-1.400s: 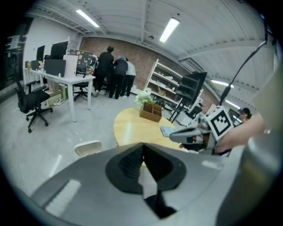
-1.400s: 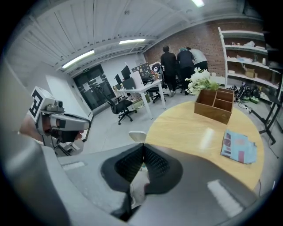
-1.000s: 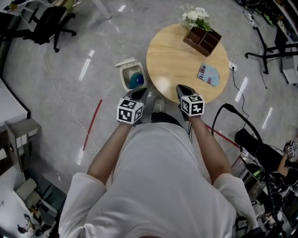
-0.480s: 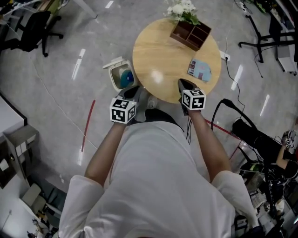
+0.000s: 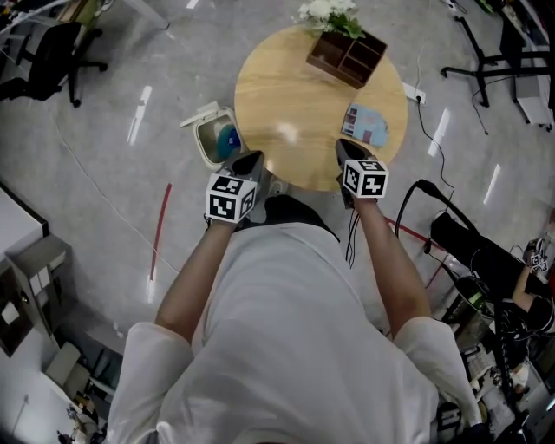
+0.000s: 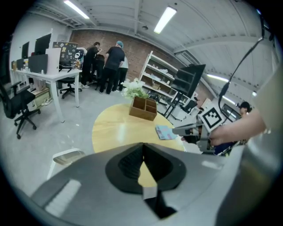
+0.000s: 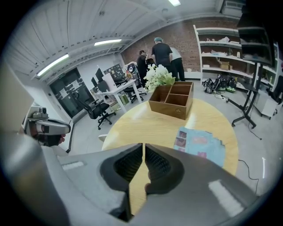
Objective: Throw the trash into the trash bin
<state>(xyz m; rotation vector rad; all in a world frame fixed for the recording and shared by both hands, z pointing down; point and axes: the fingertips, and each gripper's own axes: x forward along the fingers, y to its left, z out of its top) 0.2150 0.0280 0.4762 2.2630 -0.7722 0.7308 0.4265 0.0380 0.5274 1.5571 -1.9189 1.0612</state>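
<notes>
While both arms reach toward the near edge of the round counter [image 5: 295, 95], the left claw [image 5: 245, 161] and the right claw [image 5: 347, 149] are each clenched, with nothing between the jaws. Just past the right claw the trash, a flat blue packet [image 5: 366, 126], lies on the counter. The trash bin [image 5: 206, 146] stands on the floor at the counter's left edge (lid up, something blue inside). A wooden box [image 5: 347, 56] and white flowers [image 5: 328, 12] sit at the far edge.
</notes>
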